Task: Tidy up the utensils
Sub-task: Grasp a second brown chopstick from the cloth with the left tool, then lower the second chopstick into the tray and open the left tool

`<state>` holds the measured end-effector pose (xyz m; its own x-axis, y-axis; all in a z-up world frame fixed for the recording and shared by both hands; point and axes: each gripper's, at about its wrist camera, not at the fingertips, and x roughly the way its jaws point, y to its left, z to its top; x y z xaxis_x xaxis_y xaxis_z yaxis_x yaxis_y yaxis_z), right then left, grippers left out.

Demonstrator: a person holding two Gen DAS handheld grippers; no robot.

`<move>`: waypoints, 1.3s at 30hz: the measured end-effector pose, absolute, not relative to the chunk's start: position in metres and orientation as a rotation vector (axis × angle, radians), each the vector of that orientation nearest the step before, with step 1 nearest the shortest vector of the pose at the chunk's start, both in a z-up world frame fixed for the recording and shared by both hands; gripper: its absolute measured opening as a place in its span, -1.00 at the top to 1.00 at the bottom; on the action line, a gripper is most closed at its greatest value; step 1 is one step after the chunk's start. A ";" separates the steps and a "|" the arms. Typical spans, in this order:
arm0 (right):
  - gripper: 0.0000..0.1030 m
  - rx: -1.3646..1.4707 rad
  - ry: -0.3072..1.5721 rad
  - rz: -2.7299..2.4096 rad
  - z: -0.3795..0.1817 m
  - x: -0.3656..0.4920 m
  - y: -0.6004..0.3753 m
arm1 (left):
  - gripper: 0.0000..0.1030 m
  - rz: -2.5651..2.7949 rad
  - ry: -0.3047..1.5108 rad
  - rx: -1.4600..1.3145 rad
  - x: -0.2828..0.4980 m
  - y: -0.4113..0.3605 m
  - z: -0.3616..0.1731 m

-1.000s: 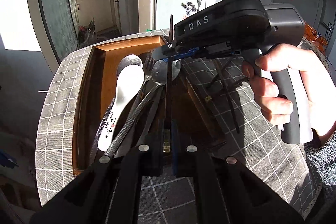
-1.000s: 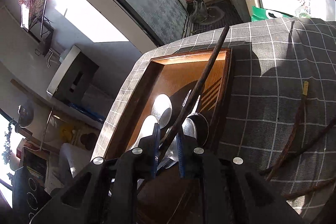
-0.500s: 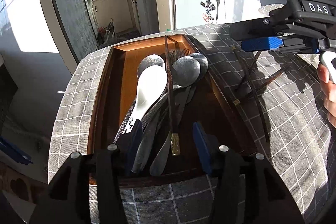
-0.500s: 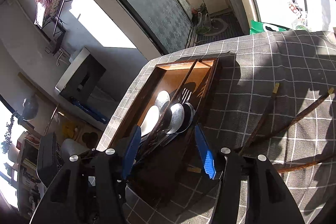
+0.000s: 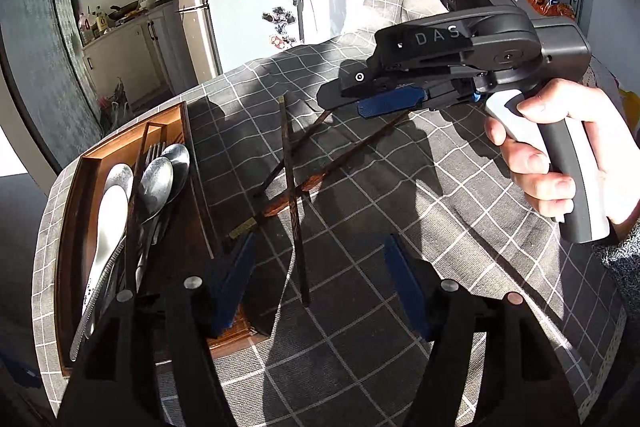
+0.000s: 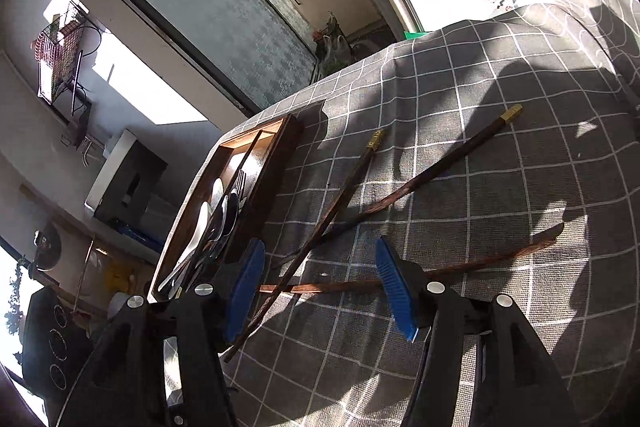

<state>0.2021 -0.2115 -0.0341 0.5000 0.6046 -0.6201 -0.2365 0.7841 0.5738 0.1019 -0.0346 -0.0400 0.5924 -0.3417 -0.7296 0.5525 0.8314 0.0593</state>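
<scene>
Both the left gripper [image 5: 320, 283] and right gripper [image 6: 320, 291] have just been opening, jaws apart and empty. Three chopsticks [image 6: 336, 207] lie crossed on the desk beside the wooden tray [image 5: 72, 211]. Clamp the topmost chopstick first, near each end, to avoid dragging the others.

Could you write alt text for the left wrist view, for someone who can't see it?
Three dark chopsticks lie crossed on a checked cloth, beside a wooden tray holding spoons and one chopstick. The left tool hangs open in front; a hand holds the right tool above, empty.
</scene>
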 end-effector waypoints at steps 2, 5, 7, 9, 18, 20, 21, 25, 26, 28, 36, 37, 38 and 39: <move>-0.14 0.450 0.918 0.525 -0.035 0.204 -0.213 | -0.32 -0.530 0.810 0.297 0.112 -0.040 -0.049; -0.14 0.457 0.919 0.509 -0.035 0.208 -0.215 | -0.06 -0.491 0.868 0.275 0.125 -0.039 -0.062; -0.14 0.479 0.923 0.505 -0.036 0.213 -0.217 | 0.37 -0.494 0.888 0.272 0.130 -0.040 -0.065; -0.14 0.508 0.927 0.504 -0.038 0.219 -0.219 | 0.75 -0.506 0.880 0.265 0.128 -0.039 -0.065; -0.14 0.544 0.972 0.503 -0.050 0.232 -0.201 | 0.89 -0.511 0.816 0.183 0.120 -0.028 -0.046; -0.02 0.531 0.975 0.486 -0.050 0.232 -0.196 | 0.89 -0.515 0.803 0.182 0.116 -0.027 -0.042; 0.09 0.523 0.978 0.479 -0.050 0.232 -0.194 | 0.89 -0.512 0.797 0.176 0.115 -0.025 -0.039; 0.50 0.490 1.001 0.433 -0.050 0.231 -0.183 | 0.89 -0.513 0.788 0.183 0.107 -0.018 -0.037; 0.57 0.497 1.010 0.429 -0.052 0.232 -0.182 | 0.89 -0.511 0.788 0.174 0.106 -0.016 -0.038; 0.68 0.507 1.026 0.425 -0.054 0.231 -0.179 | 0.89 -0.512 0.785 0.144 0.105 -0.008 -0.036; 0.49 0.571 1.050 0.453 -0.056 0.218 -0.158 | 0.89 -0.511 0.768 0.103 0.099 0.006 -0.032; 0.49 0.563 1.046 0.444 -0.055 0.218 -0.157 | 0.89 -0.510 0.765 0.105 0.097 0.007 -0.031; 0.49 0.576 1.050 0.442 -0.055 0.219 -0.156 | 0.89 -0.510 0.759 0.103 0.094 0.008 -0.030; 0.55 0.578 1.046 0.437 -0.054 0.219 -0.156 | 0.89 -0.514 0.755 0.098 0.092 0.011 -0.028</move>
